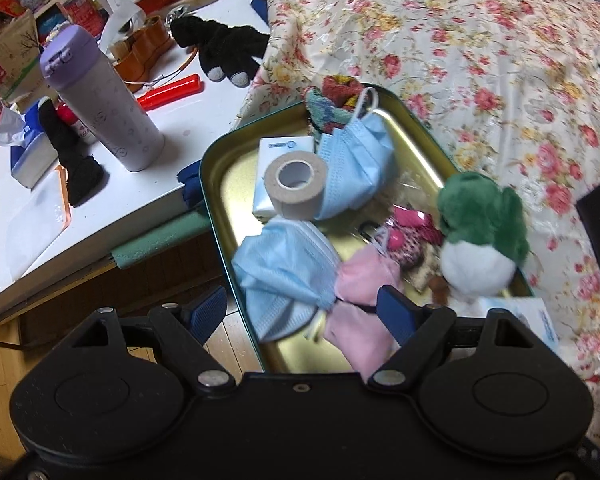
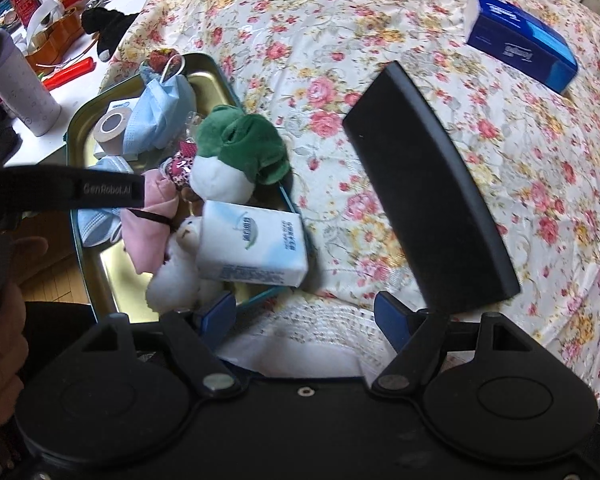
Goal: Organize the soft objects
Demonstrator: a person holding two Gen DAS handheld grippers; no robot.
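A green metal tin (image 1: 220,160) lies on the flowered cloth and holds soft things: two blue face masks (image 1: 356,164), a pink cloth (image 1: 360,284), a green and white plush (image 1: 480,236), a tape roll (image 1: 296,188) and a tissue pack (image 2: 256,248). My left gripper (image 1: 304,312) is open and empty, fingers either side of the near blue mask and pink cloth. My right gripper (image 2: 306,316) is open and empty above a white textured cloth (image 2: 312,332) at the tin's near edge. A white plush (image 2: 176,268) lies beside the tissue pack.
A black curved case (image 2: 432,188) and a blue tissue box (image 2: 520,40) lie on the flowered cloth (image 2: 380,20). The white table (image 1: 100,184) on the left holds a purple-lidded bottle (image 1: 104,100), black gloves (image 1: 220,48), a red tool (image 1: 172,90) and clutter.
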